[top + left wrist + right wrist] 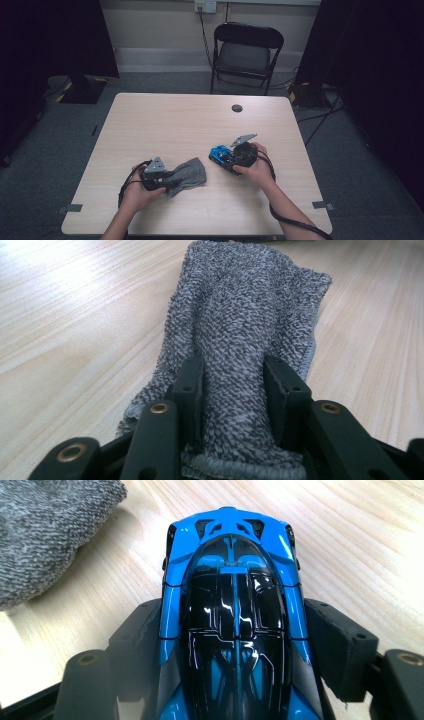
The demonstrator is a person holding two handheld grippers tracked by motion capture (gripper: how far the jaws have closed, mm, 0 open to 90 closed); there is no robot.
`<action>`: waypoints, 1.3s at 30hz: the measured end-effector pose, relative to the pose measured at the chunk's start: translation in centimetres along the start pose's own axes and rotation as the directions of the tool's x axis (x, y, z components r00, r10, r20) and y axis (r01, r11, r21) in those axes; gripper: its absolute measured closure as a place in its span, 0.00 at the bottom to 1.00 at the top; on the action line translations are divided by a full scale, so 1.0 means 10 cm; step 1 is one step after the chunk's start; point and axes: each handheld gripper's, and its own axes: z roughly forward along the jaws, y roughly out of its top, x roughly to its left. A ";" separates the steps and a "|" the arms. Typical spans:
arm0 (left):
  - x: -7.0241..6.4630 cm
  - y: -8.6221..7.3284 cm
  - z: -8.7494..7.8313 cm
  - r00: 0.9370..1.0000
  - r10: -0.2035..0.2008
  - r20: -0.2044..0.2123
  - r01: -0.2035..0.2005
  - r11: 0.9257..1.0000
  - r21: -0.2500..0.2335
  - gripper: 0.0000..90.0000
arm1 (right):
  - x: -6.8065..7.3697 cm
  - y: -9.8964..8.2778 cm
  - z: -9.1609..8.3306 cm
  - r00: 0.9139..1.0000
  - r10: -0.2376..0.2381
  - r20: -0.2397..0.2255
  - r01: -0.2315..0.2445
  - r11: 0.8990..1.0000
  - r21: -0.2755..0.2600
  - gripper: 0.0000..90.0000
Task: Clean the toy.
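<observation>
I'm seeing dim, soft high view, dark corners; glare streaks on the toy car [235,620] roof, near jaws blurred.

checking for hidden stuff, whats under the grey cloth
Around the grey cloth only the bare wooden table shows. Its bunched end sits between the left hand-held gripper's jaws. Whatever lies beneath its folds is covered.

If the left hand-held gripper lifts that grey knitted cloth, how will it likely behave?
The grey cloth would probably flop: it lies rumpled and folded on the table. Its loose knit suggests it is light and not slippery. The left hand-held gripper has a bunched ridge between its pads, so the rest would likely hang and drag.
</observation>
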 end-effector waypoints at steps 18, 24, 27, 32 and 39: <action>-0.02 0.05 -0.03 0.993 -0.120 -0.023 0.120 0.993 0.007 0.88 | 0.07 -0.02 -0.16 0.999 0.033 -0.042 -0.035 0.998 -0.046 0.31; 0.08 0.19 -0.14 0.977 -0.180 -0.114 0.170 0.981 -0.088 0.88 | 0.12 0.01 -0.27 0.999 0.000 -0.049 -0.002 0.998 -0.056 0.31; 0.13 0.33 -0.17 0.963 -0.200 -0.179 0.181 0.976 -0.119 0.88 | 0.18 0.02 -0.29 0.998 -0.016 -0.060 0.012 0.998 -0.061 0.31; 0.21 0.55 -0.12 0.948 -0.231 -0.219 0.207 0.970 -0.126 0.87 | 0.33 0.08 -0.33 0.994 -0.044 -0.099 0.035 0.995 -0.088 0.31; 0.19 0.68 0.03 0.953 -0.224 -0.204 0.205 0.972 -0.111 0.87 | 0.53 0.16 -0.37 0.987 -0.098 -0.124 0.085 0.990 -0.113 0.31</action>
